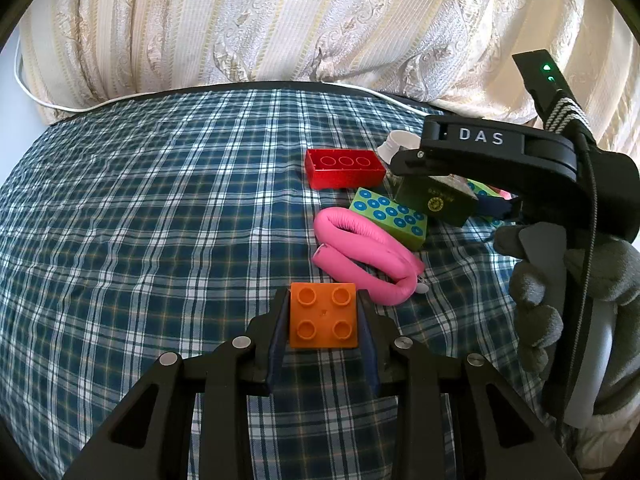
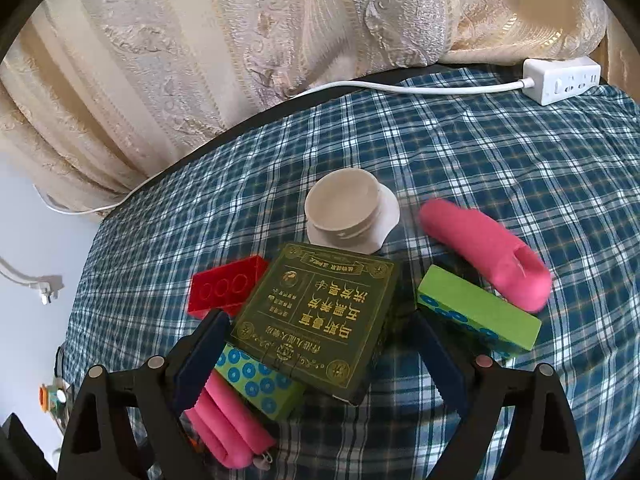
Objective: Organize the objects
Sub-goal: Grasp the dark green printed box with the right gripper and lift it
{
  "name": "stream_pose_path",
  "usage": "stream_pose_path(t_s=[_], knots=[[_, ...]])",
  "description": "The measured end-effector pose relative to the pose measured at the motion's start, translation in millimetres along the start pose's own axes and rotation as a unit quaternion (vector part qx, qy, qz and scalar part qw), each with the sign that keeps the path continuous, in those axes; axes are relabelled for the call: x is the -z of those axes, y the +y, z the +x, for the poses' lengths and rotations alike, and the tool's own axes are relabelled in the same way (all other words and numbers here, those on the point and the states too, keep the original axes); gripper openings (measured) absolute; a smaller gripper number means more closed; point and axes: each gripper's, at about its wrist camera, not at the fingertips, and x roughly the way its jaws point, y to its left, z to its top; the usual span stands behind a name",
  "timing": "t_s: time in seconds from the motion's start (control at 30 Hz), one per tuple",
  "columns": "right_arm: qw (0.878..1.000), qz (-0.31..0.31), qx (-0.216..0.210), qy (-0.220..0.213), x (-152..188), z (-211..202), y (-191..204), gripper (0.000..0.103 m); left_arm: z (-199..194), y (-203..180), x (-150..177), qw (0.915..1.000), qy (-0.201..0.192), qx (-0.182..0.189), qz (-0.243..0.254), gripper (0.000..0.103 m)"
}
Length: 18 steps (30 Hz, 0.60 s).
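Orange four-stud brick [image 1: 323, 315] sits studs-up, pinched at both sides. Beyond it a pink padded roll [image 1: 362, 258] lies folded on the plaid cloth, touching a green block with blue dots [image 1: 388, 218]. Further back, a red brick [image 1: 344, 167] lies hollow side up. The dark green box with gold lettering [image 2: 316, 316] is tilted, its near end over that green block. A white cap [image 2: 352, 216] rests behind it; a second green block [image 2: 478, 308] and another pink piece [image 2: 486, 248], blurred, lie to its right.
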Motion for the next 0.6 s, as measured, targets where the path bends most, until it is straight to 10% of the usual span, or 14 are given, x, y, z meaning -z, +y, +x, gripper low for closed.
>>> stream_pose_path(t_s=[0.6], knots=[[0.998,-0.061,0.014,-0.011,21,-17,1,0.081,0,0,0,1.0,-0.001,0.0,-0.001,0.033]])
